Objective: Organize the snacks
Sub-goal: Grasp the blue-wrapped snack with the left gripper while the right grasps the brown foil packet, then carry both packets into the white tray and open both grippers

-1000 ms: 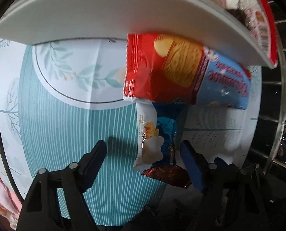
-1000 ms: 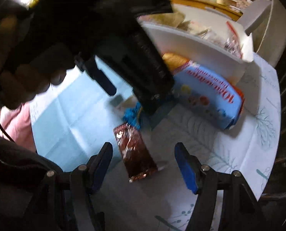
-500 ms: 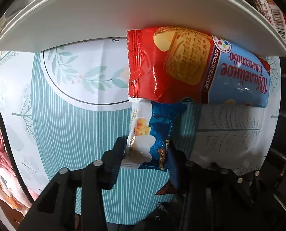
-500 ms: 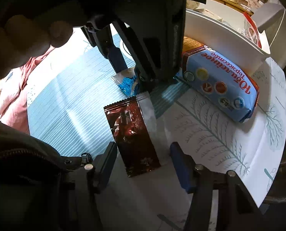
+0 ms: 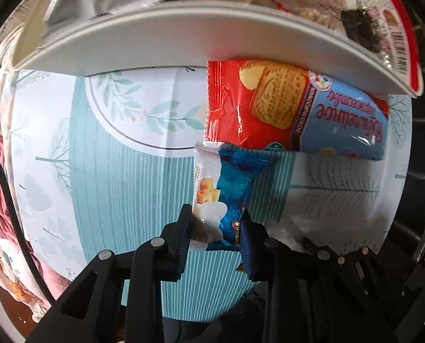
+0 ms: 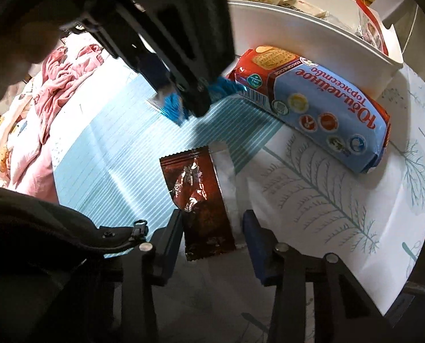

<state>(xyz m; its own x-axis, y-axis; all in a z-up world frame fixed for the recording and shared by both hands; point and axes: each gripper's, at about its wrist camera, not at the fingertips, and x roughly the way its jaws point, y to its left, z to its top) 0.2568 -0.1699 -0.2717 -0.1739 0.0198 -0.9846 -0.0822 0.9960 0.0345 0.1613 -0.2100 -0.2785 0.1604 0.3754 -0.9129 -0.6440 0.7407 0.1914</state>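
Note:
My left gripper (image 5: 215, 237) is shut on a small blue and white snack packet (image 5: 221, 197) and holds it just above the table; the packet also shows in the right wrist view (image 6: 174, 105) under the left gripper's body. A red and blue biscuit pack (image 5: 295, 114) lies against the white bin (image 5: 184, 28), which holds several snacks. It also shows in the right wrist view (image 6: 312, 105). My right gripper (image 6: 212, 225) is open around the near end of a dark brown wrapper (image 6: 198, 197) that lies flat on the table.
The table carries a teal striped and leaf-print cloth (image 5: 112, 194). Pink fabric (image 6: 55, 80) lies at the left edge. A metal rack (image 5: 424, 200) stands at the right. The white bin's wall (image 6: 298, 37) rises behind the biscuit pack.
My left gripper closed on the blue and white packet and lifted it a little. My right gripper moved forward so its fingers sit either side of the brown wrapper.

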